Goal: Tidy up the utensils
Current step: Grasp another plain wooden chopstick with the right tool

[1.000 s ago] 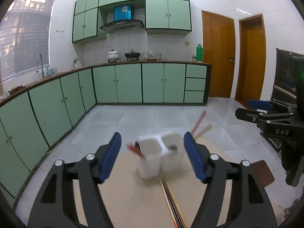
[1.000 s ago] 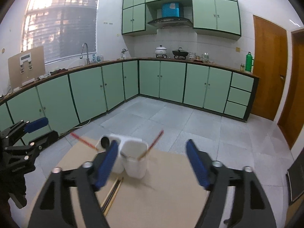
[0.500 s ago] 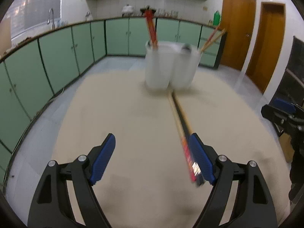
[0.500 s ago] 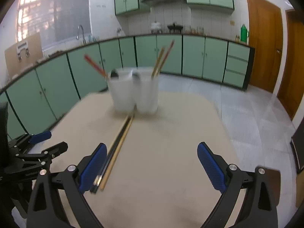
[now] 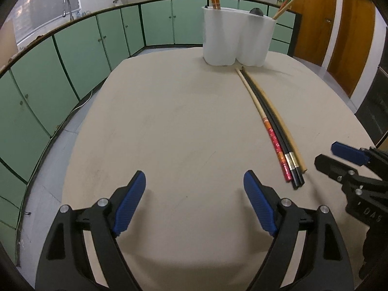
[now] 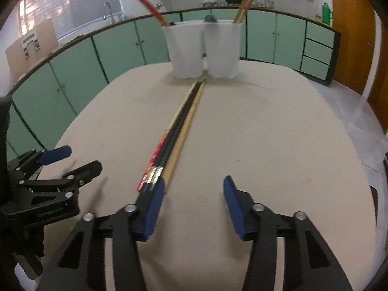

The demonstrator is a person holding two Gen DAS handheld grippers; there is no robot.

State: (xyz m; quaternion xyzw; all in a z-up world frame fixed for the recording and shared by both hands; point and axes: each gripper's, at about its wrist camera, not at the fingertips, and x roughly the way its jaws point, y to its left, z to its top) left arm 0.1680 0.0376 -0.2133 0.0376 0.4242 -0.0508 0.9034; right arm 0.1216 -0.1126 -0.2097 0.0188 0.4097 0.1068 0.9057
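Note:
Several chopsticks (image 5: 269,126), one red-patterned, two black and one pale wood, lie side by side on the beige table, pointing at a white two-cup holder (image 5: 237,38). The holder (image 6: 203,48) has red chopsticks in its left cup and wooden ones in its right. My left gripper (image 5: 194,201) hovers over bare table left of the chopsticks, jaws opening, nothing between them. My right gripper (image 6: 194,206) has its jaws closing with nothing between the pads. The near ends of the chopsticks (image 6: 157,169) lie just ahead of its left fingertip (image 6: 155,201). Each gripper shows in the other's view, the right gripper (image 5: 339,157) and the left gripper (image 6: 70,161).
The round table (image 5: 169,121) drops off to tiled floor on all sides. Green cabinets (image 5: 84,55) curve round the left and back. Wooden doors (image 5: 351,29) stand at the right. A dark rounded utensil tip (image 6: 210,19) pokes up at the holder's middle.
Both grippers have sunk from high above the floor to just over the table and tilted down. The holder now stands far ahead. The right jaws have narrowed; the left have widened a little.

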